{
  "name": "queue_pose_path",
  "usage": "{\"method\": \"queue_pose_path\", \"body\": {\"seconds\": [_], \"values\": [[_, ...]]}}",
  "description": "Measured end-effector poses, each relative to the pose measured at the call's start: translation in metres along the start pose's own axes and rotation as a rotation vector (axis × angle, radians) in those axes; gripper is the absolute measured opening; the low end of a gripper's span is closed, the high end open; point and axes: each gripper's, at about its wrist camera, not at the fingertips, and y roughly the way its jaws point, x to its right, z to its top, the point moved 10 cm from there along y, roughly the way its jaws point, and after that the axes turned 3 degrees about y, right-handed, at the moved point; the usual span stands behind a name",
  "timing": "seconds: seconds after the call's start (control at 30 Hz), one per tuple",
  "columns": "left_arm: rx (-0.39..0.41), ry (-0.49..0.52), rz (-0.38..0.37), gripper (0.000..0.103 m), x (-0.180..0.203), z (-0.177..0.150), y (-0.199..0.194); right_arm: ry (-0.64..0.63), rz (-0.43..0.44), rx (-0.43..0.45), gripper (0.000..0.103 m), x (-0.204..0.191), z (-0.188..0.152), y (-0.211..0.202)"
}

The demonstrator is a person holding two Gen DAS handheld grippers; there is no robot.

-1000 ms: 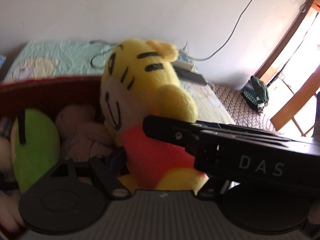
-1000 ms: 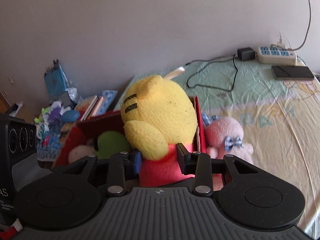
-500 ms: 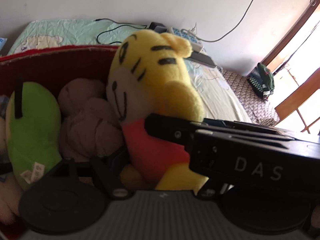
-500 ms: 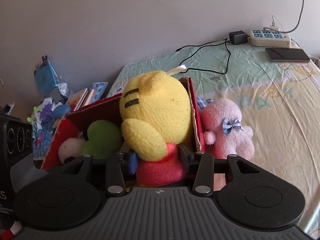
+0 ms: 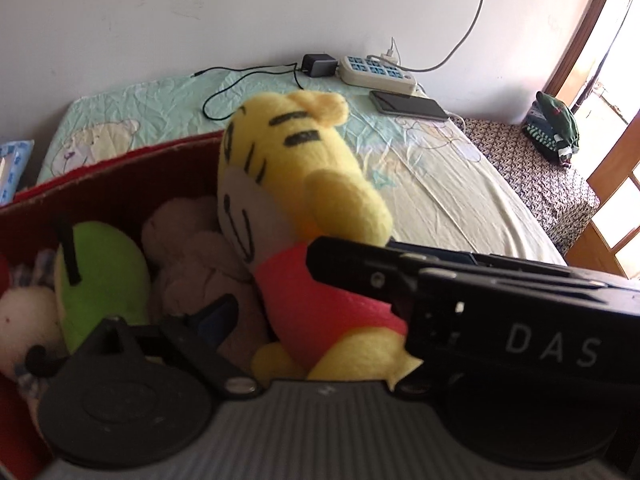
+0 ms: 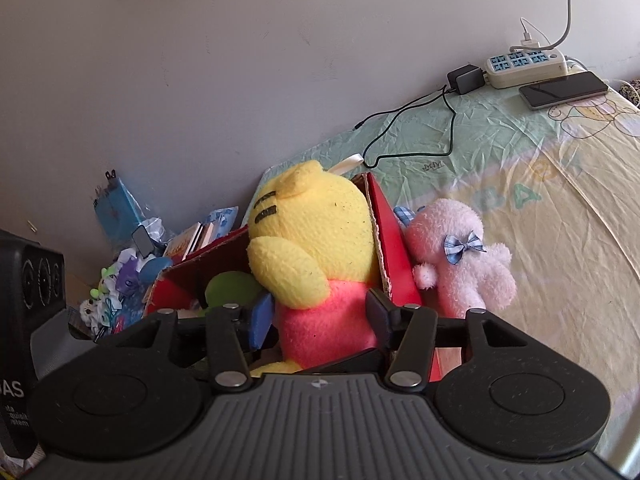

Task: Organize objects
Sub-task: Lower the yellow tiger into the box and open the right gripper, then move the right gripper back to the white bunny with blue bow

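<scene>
A yellow tiger plush (image 5: 296, 184) in a red shirt sits upright at the right end of a red cardboard box (image 5: 120, 172), its back showing in the right wrist view (image 6: 316, 232). My left gripper (image 5: 312, 312) is opening. Its left finger (image 5: 216, 316) stands clear of the plush's shirt, and its right finger is hidden behind the black body of my right gripper (image 5: 520, 320). My right gripper (image 6: 320, 312) is also opening, its pads flanking the shirt without squeezing it. A green plush (image 5: 100, 276) and a brown plush (image 5: 192, 264) lie in the box.
A pink plush (image 6: 460, 256) leans against the box's outer wall (image 6: 392, 248) on the bed sheet. A power strip (image 5: 376, 74), a phone (image 5: 408, 106) and a black cable lie near the wall. Books and small toys (image 6: 132, 272) crowd the floor beyond the box.
Both grippers' jaws have spread wider around the tiger plush's shirt, which is no longer pinched. The plush sits lower in the box, and both views have tilted to show more bed.
</scene>
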Motion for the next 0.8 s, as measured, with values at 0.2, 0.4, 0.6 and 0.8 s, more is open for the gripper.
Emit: {"method": "queue_pose_path", "body": {"seconds": [0.2,0.4,0.6,0.8], "values": [[-0.005,-0.029,0.039,0.094,-0.004,-0.002,-0.011,-0.002,0.024,0.005,0.055,0.001,0.003,-0.003],[-0.003,-0.051,0.089,0.095,-0.003,-0.004,-0.018,0.013,0.059,-0.011,0.054,0.006,0.003,-0.008],[-0.003,-0.086,0.139,0.095,0.001,-0.005,-0.025,0.002,0.092,-0.026,0.054,0.010,0.004,-0.016],[0.001,-0.107,0.197,0.095,0.007,-0.008,-0.030,-0.018,0.111,-0.046,0.054,0.017,0.005,-0.024]]}}
